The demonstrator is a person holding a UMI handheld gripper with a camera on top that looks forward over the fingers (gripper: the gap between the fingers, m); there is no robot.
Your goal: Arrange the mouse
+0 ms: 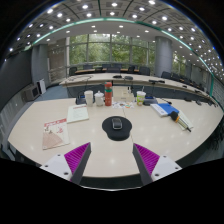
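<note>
The mouse (117, 124) lies on a round dark mouse pad (117, 133), straight ahead of the gripper (112, 157) and a little beyond its fingertips, roughly on the line midway between them. The gripper stands open, its fingers spread wide with nothing between them, hovering above the near part of the tabletop (40, 120).

The step in hand looks like the approach. To do it well, keep the mouse centred between the fingers while moving forward and down, so each pad meets one long side of the body and not its top. The mouse seems to point away from the gripper, which suits a side grip without turning the wrist. It is low and smooth, so come down close to the mouse pad before closing, and close gently to avoid squirting it out.

Beyond the mouse stand a few cups (88, 97) and an orange bottle (108, 94); to the left lies a printed sheet (55, 133), to the right some books (167, 110). All are well apart from the path.
</note>
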